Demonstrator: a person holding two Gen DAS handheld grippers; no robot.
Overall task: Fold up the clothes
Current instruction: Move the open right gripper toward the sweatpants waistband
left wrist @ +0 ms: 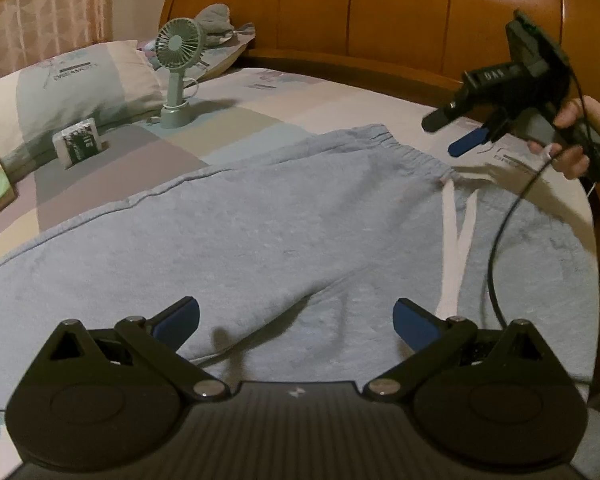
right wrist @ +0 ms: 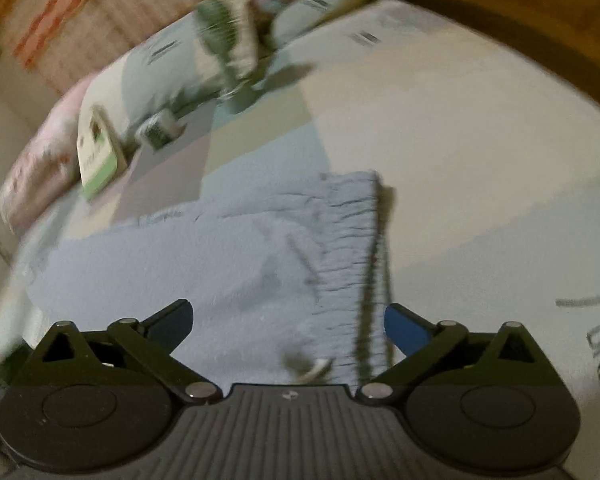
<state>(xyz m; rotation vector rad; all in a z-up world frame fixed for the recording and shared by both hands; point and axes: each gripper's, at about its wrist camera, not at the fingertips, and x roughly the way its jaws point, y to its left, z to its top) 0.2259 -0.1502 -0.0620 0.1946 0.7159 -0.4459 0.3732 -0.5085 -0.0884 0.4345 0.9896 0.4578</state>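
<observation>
Pale blue-grey sweatpants [left wrist: 260,240] lie spread flat on the bed, elastic waistband [left wrist: 400,148] toward the headboard, two white drawstrings [left wrist: 456,232] trailing down the front. My left gripper [left wrist: 296,320] hovers open over the crotch area with nothing between its blue pads. My right gripper [left wrist: 452,132], held in a hand, floats open just above the waistband's right end. In the blurred right wrist view, that right gripper [right wrist: 288,328] is open over the gathered waistband [right wrist: 348,240] and the sweatpants [right wrist: 160,272].
A green desk fan [left wrist: 178,76] stands on the bedsheet [left wrist: 240,120] near a patterned pillow [left wrist: 72,92]. A small white packet [left wrist: 80,142] lies by the pillow. A wooden headboard [left wrist: 380,12] runs behind. A black cable [left wrist: 496,256] hangs across the pants.
</observation>
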